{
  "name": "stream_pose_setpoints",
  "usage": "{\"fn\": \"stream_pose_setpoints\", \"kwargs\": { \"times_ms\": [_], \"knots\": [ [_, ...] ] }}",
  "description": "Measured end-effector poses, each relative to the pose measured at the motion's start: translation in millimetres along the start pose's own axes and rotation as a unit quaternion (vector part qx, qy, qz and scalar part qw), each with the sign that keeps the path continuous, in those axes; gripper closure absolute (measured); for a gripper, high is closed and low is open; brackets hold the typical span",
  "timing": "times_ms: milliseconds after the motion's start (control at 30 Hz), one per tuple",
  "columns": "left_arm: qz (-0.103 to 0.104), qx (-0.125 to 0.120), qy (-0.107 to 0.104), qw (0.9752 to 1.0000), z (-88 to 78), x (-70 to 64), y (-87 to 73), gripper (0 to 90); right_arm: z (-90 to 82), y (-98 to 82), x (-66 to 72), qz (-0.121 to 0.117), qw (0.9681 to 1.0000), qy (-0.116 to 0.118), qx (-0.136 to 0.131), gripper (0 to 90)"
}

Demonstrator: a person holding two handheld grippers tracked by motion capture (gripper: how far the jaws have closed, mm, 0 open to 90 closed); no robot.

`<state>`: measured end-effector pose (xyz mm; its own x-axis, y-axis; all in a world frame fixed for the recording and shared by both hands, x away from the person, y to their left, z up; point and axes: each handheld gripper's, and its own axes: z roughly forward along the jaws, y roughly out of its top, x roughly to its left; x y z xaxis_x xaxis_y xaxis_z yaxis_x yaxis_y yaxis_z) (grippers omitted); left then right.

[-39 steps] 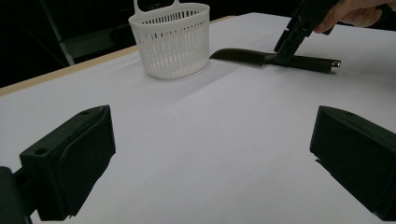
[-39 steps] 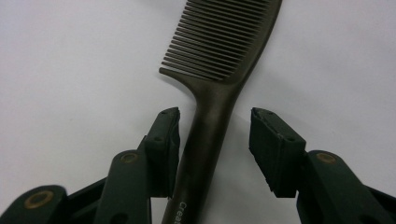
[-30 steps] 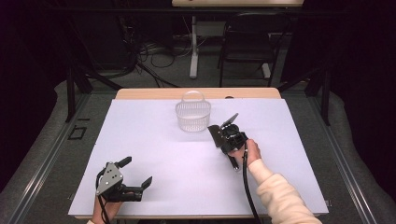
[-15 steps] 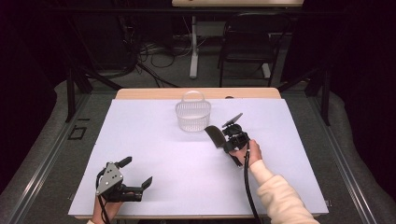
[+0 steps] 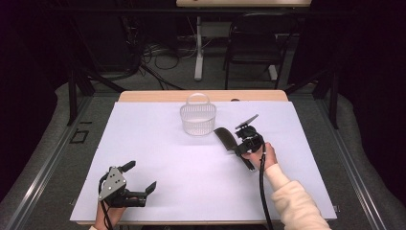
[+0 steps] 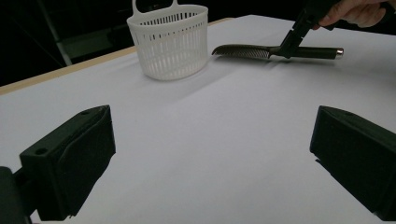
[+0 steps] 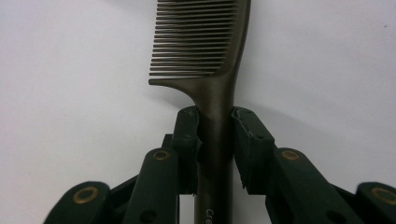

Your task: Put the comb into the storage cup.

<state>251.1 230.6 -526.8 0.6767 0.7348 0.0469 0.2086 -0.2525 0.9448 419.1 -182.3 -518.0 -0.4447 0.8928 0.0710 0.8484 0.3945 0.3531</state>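
High view: right gripper (image 5: 241, 135) has a dark comb (image 5: 225, 139) clamped by the handle, teeth end pointing toward the white slotted basket (image 5: 197, 119), which stands upright toward the far edge of the white table (image 5: 191, 187). Comb tip sits just beside the basket's base, not touching as far as I can tell. Its jaws have just been closing and are pressed onto the handle. Gripping near the neck looks chosen so the teeth end stays free to go into the basket first. Left gripper (image 5: 139, 183) is parked near the front edge, well apart from both, jaws spread, nothing in them; probably just staying out of the way. Left gripper view: own jaws wide, bare table between them; basket (image 6: 169, 39) ahead, comb (image 6: 243, 50) hanging level just off the surface to its right, the other gripper (image 6: 293, 35) pinching it mid-length. Shadow under the comb suggests it's lifted. Right gripper view: both pads hard against the comb handle (image 7: 215, 135) just below where the teeth begin, comb (image 7: 205, 42) running straight out along the jaw axis. Good alignment for a controlled tip-in.
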Motion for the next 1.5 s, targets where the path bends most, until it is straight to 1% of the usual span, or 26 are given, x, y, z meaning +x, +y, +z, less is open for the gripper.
{"fn": "stream_pose_setpoints", "kwargs": {
  "times_ms": [33, 67, 100, 167, 233, 333, 367, 400, 533, 667, 800, 900, 1000, 1100, 1167, 1333, 1467, 1500],
  "knots": [
    [0.001, 0.0, 0.0, 1.0, 0.1, 0.1, 0.1, 0.3, 1.6, -1.6, -1.5, 0.0, 0.9997, 0.009, -0.022, 72.0],
    [0.0, 0.0, 0.0, 1.0, 0.3, -0.1, 0.0, 0.3, 0.3, -1.9, -2.0, 0.002, 0.9997, 0.01, -0.022, 72.0],
    [0.0, 0.001, 0.0, 1.0, 0.3, -0.1, 0.0, 0.3, -0.2, -2.7, -2.5, 0.002, 0.9995, 0.012, -0.029, 72.0],
    [-0.001, 0.0, 0.0, 1.0, 0.4, 0.1, -0.1, 0.3, -3.5, -3.3, -3.4, -0.001, 0.9994, 0.015, -0.031, 72.0],
    [-0.002, 0.001, -0.001, 1.0, 0.3, 0.3, -0.2, 0.3, -5.2, -4.2, -4.1, -0.001, 0.9989, 0.019, -0.042, 72.0],
    [-0.001, 0.002, 0.0, 1.0, 0.7, 0.4, -0.3, 0.3, -8.3, -5.8, -5.5, -0.006, 0.9988, 0.02, -0.045, 71.9],
    [-0.002, 0.002, 0.0, 1.0, 0.9, 0.6, -0.4, 0.3, -8.9, -7.1, -5.2, 0.0, 0.9984, 0.023, -0.051, 72.0],
    [-0.001, 0.002, -0.001, 1.0, 1.0, 0.8, -0.4, 0.3, -9.4, -8.1, -6.8, -0.005, 0.9982, 0.024, -0.055, 72.0],
    [-0.001, 0.003, 0.001, 1.0, 1.0, 1.5, -0.7, 0.3, -11.0, -11.9, -9.6, -0.001, 0.9973, 0.032, -0.067, 71.9],
    [-0.003, 0.004, 0.003, 1.0, 0.8, 1.6, -1.2, 0.3, -14.7, -15.7, -11.4, -0.007, 0.9964, 0.033, -0.077, 71.9],
    [-0.004, 0.005, 0.004, 1.0, 1.1, 1.8, -1.4, 0.3, -15.2, -18.5, -13.6, -0.005, 0.9948, 0.039, -0.093, 71.9],
    [-0.004, 0.006, 0.005, 1.0, 1.2, 1.9, -1.6, 0.3, -16.3, -20.4, -14.1, -0.005, 0.9942, 0.041, -0.099, 71.9],
    [-0.006, 0.004, 0.007, 1.0, 1.0, 1.4, -1.6, 0.3, -17.5, -23.0, -14.3, -0.009, 0.9923, 0.047, -0.114, 71.9],
    [-0.005, 0.003, 0.008, 1.0, 1.4, 1.0, -1.2, 0.3, -19.9, -23.9, -13.9, -0.014, 0.9917, 0.046, -0.119, 71.9],
    [-0.001, 0.006, 0.006, 1.0, 1.1, 0.6, -0.8, 0.3, -21.4, -24.7, -13.8, -0.019, 0.9907, 0.047, -0.126, 71.9],
    [-0.003, 0.006, 0.005, 1.0, 2.1, 1.2, -1.0, 0.3, -23.3, -26.2, -14.4, -0.025, 0.9885, 0.046, -0.142, 71.9],
    [-0.001, 0.004, 0.005, 1.0, 1.6, 1.3, -1.1, 0.3, -25.0, -26.9, -16.5, -0.022, 0.9864, 0.047, -0.156, 71.9],
    [-0.001, 0.003, 0.006, 1.0, 1.4, 1.5, -1.1, 0.3, -25.5, -27.3, -16.4, -0.022, 0.9864, 0.047, -0.156, 71.9]
  ]
}}
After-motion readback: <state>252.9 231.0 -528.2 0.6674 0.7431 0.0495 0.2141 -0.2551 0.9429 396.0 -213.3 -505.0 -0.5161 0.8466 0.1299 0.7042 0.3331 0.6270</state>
